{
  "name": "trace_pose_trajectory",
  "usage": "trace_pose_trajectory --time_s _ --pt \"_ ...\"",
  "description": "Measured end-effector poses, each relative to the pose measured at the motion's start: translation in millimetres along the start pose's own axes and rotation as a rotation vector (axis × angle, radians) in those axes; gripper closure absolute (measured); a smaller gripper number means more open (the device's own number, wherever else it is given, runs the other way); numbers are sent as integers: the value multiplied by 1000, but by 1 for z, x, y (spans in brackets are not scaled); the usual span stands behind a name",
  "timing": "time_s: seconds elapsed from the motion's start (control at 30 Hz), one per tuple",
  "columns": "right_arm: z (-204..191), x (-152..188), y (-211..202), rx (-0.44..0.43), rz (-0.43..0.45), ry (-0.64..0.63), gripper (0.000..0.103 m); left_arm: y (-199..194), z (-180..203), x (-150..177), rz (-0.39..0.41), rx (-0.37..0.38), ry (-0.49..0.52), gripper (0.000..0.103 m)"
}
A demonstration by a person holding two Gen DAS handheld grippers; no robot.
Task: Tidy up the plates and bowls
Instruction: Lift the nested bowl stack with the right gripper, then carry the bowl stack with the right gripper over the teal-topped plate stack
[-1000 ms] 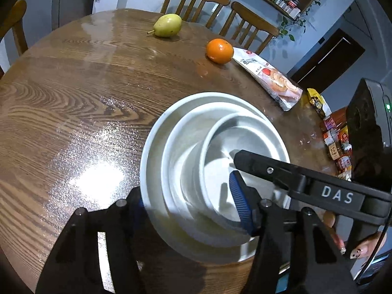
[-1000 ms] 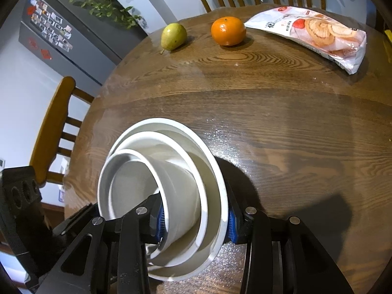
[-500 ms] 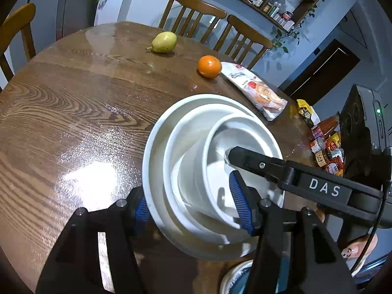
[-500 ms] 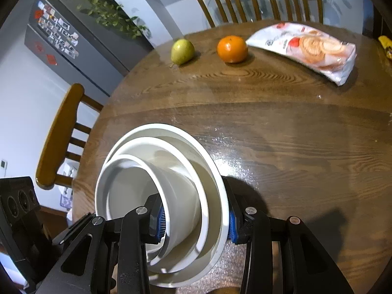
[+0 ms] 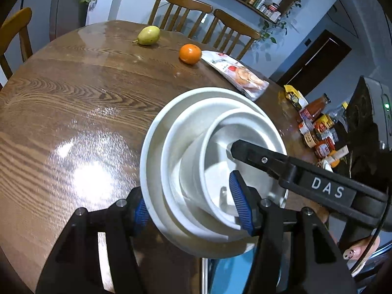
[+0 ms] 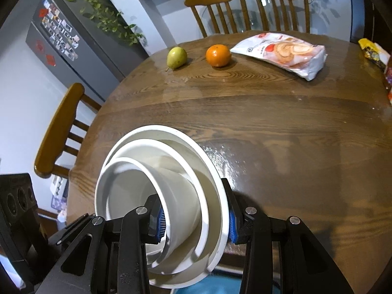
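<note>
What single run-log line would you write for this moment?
phase: carrying | left gripper: clamped on nested white dishes | right gripper: clamped on opposite side | table: pear, orange, snack bag

Round wooden table [image 6: 269, 122], pear [image 6: 176, 57], orange [image 6: 218, 55] – snack bag [image 6: 284, 51], chairs [image 6: 215, 12]

A: What's moving?
B: The nested stack of white bowls [image 5: 196, 152] is rising off the round wooden table [image 5: 73, 103], drawing back past its near edge.
A: Anything new?
B: A blue surface [image 6: 220, 283] is appearing below.
</note>
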State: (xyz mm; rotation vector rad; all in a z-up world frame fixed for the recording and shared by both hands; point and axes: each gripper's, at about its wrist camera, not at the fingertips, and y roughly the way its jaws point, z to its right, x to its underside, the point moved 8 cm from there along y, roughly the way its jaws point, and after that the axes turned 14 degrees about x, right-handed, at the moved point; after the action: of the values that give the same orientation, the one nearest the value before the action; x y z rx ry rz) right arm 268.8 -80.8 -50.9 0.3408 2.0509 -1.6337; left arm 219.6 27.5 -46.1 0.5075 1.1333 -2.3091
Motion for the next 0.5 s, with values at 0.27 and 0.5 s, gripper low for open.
trace_pose_trajectory --time_s 0.27,0.5 --pt "12 26 -24 21 29 6 62 -5 19 22 -9 18 24 46" --pt "26 47 -38 54 38 21 62 -3 38 46 -51 38 55 46"
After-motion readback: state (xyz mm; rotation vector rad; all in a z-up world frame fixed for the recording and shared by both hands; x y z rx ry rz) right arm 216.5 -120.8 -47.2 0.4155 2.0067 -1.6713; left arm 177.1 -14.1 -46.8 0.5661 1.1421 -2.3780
